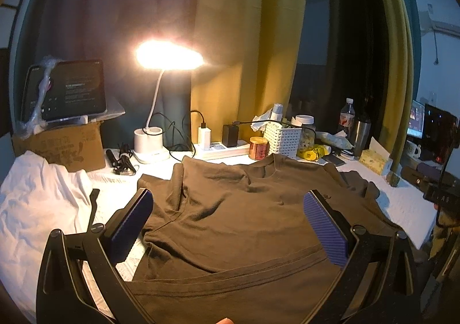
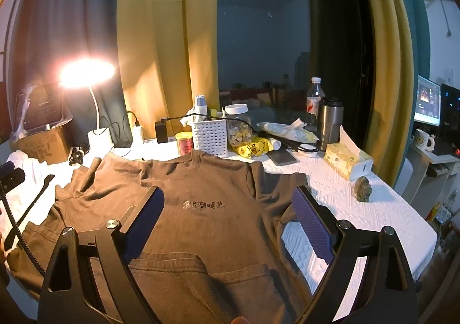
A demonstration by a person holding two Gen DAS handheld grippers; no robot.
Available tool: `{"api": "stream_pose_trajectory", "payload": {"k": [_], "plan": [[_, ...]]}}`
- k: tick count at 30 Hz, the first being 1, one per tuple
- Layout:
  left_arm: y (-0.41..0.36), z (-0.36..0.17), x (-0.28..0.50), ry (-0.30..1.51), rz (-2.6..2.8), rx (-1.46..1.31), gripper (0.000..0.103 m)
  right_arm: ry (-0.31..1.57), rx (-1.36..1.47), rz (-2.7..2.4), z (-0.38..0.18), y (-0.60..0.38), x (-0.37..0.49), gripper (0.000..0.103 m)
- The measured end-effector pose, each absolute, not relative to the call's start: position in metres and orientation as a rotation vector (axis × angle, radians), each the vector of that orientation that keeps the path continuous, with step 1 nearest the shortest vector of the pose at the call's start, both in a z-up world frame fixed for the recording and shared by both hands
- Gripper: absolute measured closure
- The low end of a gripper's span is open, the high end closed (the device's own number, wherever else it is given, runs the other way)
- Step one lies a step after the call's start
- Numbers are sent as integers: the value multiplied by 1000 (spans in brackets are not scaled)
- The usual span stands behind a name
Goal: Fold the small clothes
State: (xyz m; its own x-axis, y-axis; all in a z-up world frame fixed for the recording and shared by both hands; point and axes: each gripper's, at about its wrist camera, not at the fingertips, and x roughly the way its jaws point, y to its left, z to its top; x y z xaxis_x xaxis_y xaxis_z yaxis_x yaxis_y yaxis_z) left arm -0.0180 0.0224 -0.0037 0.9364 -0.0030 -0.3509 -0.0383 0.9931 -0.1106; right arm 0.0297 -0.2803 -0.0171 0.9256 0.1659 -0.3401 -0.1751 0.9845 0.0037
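A brown T-shirt lies spread front-up on the white-covered table, collar toward the far clutter, with dark printed lettering on its chest. Its bottom hem is turned up in a fold near me. My left gripper hovers open above the shirt's left half, nothing between its purple pads. My right gripper is open too, over the chest and right side; its right finger hangs past the right sleeve above the bare cover. A corner of the left gripper shows at the left edge of the right wrist view.
A white garment lies crumpled at the left. Along the back stand a lit desk lamp, a cardboard box with a tablet, a power strip, a white basket, jars, a steel tumbler and a tissue box. A small figurine sits right.
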Motion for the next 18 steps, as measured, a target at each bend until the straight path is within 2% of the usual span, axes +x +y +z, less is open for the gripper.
{"api": "stream_pose_trajectory", "payload": {"k": [18], "plan": [[25,-6,-19,363,-5,-128,0,354,-27,175,-17,-281,31,11]]}}
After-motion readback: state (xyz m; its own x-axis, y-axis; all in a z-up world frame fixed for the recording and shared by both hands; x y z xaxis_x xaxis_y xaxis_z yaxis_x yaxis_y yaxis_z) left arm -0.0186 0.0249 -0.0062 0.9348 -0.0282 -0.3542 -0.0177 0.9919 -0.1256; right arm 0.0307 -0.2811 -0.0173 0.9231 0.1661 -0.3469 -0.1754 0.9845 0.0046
